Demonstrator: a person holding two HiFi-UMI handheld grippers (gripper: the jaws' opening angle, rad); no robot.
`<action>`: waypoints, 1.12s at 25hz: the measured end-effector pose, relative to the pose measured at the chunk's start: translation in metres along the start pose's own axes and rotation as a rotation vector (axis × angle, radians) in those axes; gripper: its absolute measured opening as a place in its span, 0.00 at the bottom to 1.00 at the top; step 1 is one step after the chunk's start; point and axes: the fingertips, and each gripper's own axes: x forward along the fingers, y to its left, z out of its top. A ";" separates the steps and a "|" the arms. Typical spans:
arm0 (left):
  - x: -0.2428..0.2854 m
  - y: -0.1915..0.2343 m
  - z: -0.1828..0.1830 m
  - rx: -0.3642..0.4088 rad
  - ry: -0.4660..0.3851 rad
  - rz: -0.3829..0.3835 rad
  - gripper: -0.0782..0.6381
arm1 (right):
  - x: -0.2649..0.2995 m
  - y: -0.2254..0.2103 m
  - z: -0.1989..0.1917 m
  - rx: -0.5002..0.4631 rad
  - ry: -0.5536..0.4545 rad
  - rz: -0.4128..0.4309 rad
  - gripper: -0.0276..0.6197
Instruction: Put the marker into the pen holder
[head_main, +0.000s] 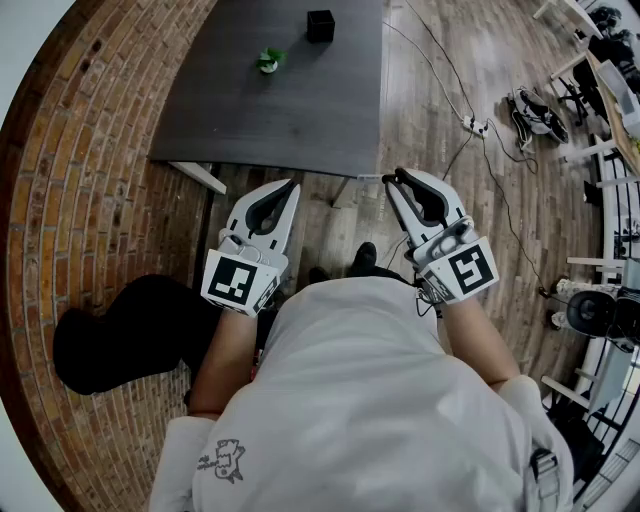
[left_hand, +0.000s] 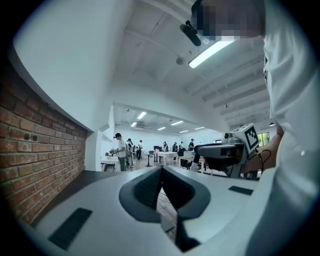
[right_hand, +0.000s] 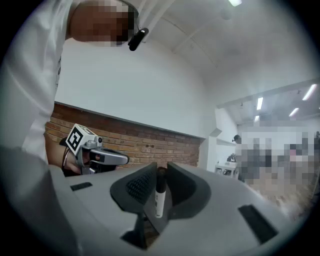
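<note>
My right gripper (right_hand: 159, 172) is shut on a white marker (right_hand: 159, 198) with a black cap, which stands upright between the pads. In the head view the right gripper (head_main: 398, 178) is held close to the person's body, short of the table's near edge. Beside it, the left gripper (head_main: 292, 184) has its jaws together with nothing in them; its tips (left_hand: 161, 170) meet. A black square pen holder (head_main: 320, 25) stands at the far side of the dark grey table (head_main: 300, 110), well ahead of both grippers.
A small green object (head_main: 268, 60) lies on the table left of the pen holder. A brick floor strip (head_main: 100, 200) runs on the left. Cables and a power strip (head_main: 472, 124) lie on the wooden floor at the right. People and tables stand in the distance.
</note>
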 end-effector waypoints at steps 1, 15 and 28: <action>0.000 0.001 -0.002 -0.006 0.001 0.001 0.12 | 0.000 0.000 -0.001 0.000 -0.001 0.001 0.15; 0.031 0.025 -0.008 -0.034 0.026 0.049 0.12 | 0.029 -0.035 -0.010 0.000 -0.036 0.029 0.15; 0.152 0.072 -0.014 -0.037 0.064 0.092 0.12 | 0.096 -0.150 -0.038 0.033 -0.036 0.094 0.15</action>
